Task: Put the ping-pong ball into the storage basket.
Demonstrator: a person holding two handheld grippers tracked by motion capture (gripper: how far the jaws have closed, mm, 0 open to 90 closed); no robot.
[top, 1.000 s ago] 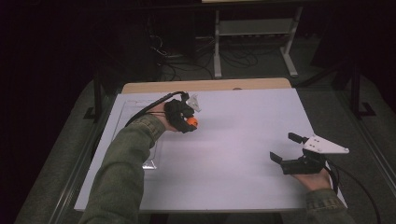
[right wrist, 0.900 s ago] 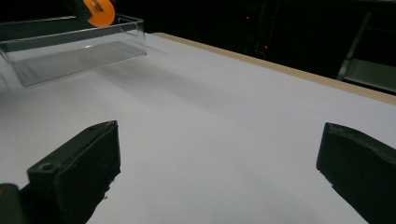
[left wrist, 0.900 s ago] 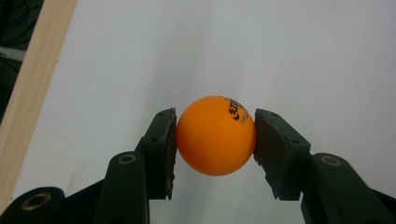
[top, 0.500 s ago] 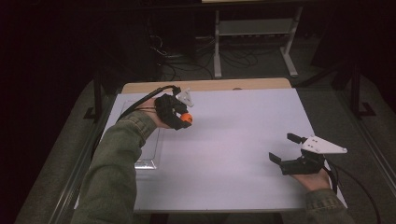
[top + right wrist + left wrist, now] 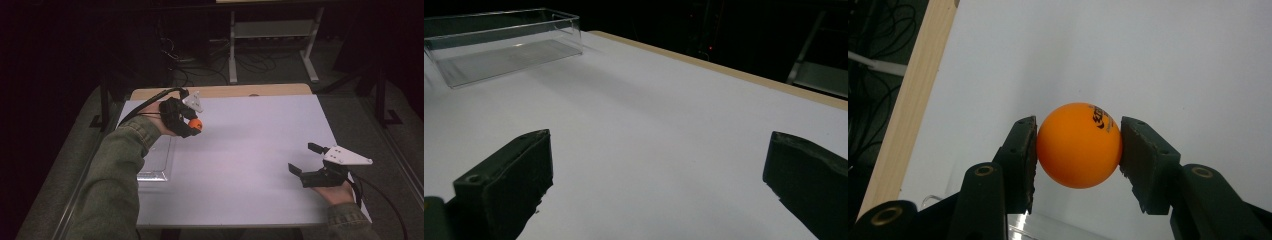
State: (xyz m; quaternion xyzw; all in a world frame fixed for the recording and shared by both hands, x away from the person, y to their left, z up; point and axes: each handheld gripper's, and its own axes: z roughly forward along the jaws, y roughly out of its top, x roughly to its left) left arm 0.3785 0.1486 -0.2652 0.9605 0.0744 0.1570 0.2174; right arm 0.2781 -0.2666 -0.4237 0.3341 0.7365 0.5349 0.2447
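An orange ping-pong ball [image 5: 1079,145] with dark print sits pinched between both pads of my left gripper [image 5: 1079,150], which is shut on it. From above, that left gripper [image 5: 192,126] hangs in the air over the far left part of the white table [image 5: 250,150], the orange ball [image 5: 196,124] showing at its tip. My right gripper [image 5: 306,159] rests low near the table's front right, jaws wide apart with nothing between them. In its own view the right gripper [image 5: 656,175] frames bare table.
A clear plastic tray [image 5: 157,162] lies on the table's left side, below the left forearm; the clear tray [image 5: 504,42] also appears far off from the right gripper. A wooden strip [image 5: 225,91] edges the far side. A metal shelf frame [image 5: 270,35] stands beyond.
My left hand has lifted with the ball and drifted left and toward the far edge. The right gripper has stayed where it was, still open.
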